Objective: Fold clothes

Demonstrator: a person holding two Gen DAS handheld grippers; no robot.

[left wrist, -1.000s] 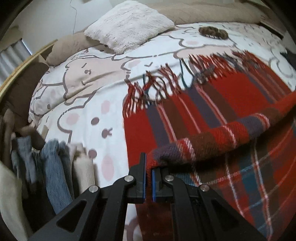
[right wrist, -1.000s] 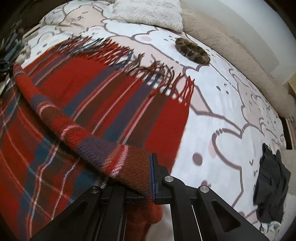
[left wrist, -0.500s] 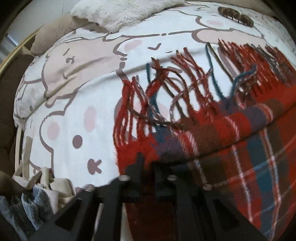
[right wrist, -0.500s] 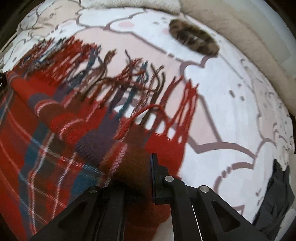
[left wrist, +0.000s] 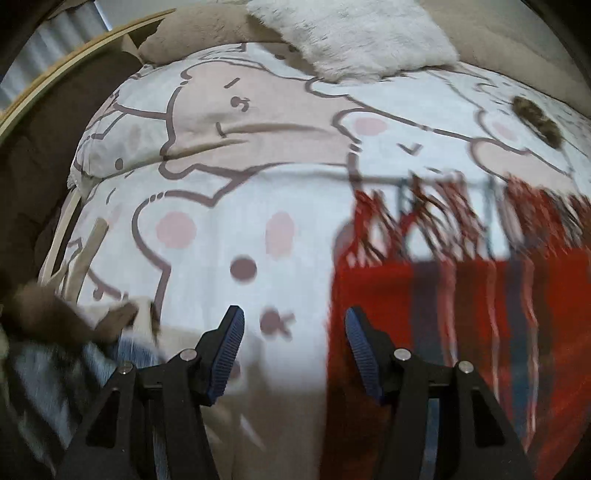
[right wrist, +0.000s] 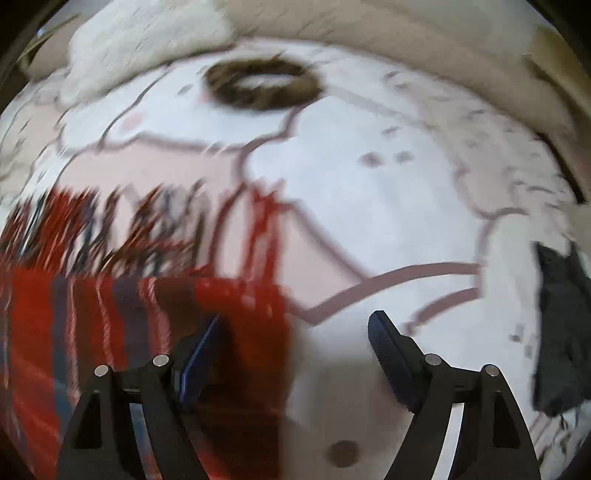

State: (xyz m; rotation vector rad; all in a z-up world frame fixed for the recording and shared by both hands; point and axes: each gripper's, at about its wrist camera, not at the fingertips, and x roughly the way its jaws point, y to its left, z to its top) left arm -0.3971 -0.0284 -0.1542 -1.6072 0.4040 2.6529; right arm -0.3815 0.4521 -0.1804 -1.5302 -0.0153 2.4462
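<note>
A red plaid scarf point(left wrist: 480, 332) with fringed ends lies folded on the cartoon-print bed cover point(left wrist: 221, 206). In the left wrist view it fills the lower right, fringe pointing away. My left gripper point(left wrist: 293, 332) is open and empty, its right finger at the scarf's left edge. In the right wrist view the scarf point(right wrist: 110, 325) fills the lower left. My right gripper point(right wrist: 295, 332) is open and empty, its left finger over the scarf's right edge. Both views are motion-blurred.
A white fluffy pillow point(left wrist: 354, 33) and beige bolster lie at the bed's head. A brown scrunchie point(right wrist: 262, 85) lies beyond the scarf. A pile of clothes point(left wrist: 55, 350) sits at the left edge, a dark garment point(right wrist: 561, 332) at the right.
Both grippers have let go of the scarf's folded edge and opened. The fold now lies flat over the fringed end, and both cameras have pulled back.
</note>
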